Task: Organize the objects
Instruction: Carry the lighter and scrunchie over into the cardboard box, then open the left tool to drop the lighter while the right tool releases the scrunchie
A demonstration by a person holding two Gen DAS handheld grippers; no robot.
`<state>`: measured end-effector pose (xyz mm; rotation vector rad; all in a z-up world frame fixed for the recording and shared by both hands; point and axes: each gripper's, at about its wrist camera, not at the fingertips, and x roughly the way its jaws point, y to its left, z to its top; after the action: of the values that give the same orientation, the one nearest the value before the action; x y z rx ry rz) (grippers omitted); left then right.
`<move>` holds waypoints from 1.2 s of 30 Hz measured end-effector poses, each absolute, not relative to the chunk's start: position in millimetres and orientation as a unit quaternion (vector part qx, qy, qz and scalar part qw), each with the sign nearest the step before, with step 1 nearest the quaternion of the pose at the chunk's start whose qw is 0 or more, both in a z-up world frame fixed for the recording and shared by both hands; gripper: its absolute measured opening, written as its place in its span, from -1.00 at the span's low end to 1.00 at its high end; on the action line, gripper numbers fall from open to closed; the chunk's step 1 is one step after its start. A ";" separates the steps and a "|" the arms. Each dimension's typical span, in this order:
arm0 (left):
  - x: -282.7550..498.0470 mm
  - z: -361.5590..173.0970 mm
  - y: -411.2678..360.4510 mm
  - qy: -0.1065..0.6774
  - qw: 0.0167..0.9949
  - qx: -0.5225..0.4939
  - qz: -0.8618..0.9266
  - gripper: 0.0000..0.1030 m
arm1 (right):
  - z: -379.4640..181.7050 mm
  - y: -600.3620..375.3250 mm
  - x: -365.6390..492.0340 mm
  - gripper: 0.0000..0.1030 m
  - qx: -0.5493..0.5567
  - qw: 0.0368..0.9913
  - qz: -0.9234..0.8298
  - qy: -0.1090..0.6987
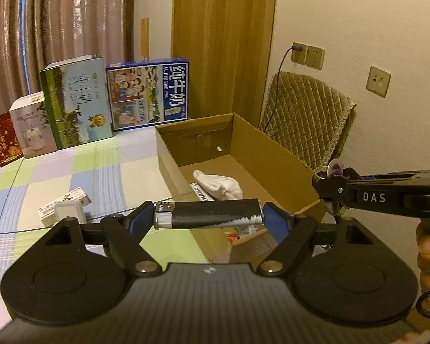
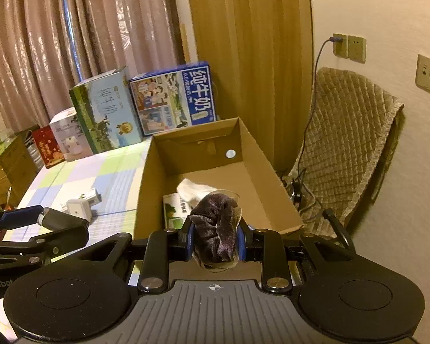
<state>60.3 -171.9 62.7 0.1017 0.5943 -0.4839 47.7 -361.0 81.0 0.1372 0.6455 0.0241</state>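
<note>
Clamped lengthwise between the fingers of the left hand-held gripper (image 1: 208, 218) is a dark tube (image 1: 215, 217), held level above the near left corner of the box (image 1: 275, 154). A purple cloth (image 2: 215, 229) inside a clear cup is grasped by the right hand-held gripper (image 2: 215, 239), over the near end of the box. Ahead of both, a white sock (image 1: 219, 185) and a packet (image 2: 173, 209) are seen inside the box. Left of the left one, a small carton (image 1: 63, 207) lies on the desk (image 1: 71, 172).
</note>
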 end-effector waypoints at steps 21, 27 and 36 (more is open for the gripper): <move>107.3 39.2 -224.8 0.308 0.910 0.071 -0.268 0.53 | 70.3 -402.0 99.3 -0.51 0.078 0.942 0.020 0.327; 122.2 31.1 -238.6 0.310 0.906 0.076 -0.279 0.53 | 63.5 -406.4 117.0 -0.51 0.081 0.940 0.023 0.332; 142.7 14.4 -254.8 0.304 0.902 0.094 -0.291 0.73 | 58.4 -417.9 132.4 -0.51 0.087 0.938 0.013 0.334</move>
<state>142.7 -254.8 14.4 0.1934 0.6294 -0.6012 132.4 -417.9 58.4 0.1775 0.6822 0.0271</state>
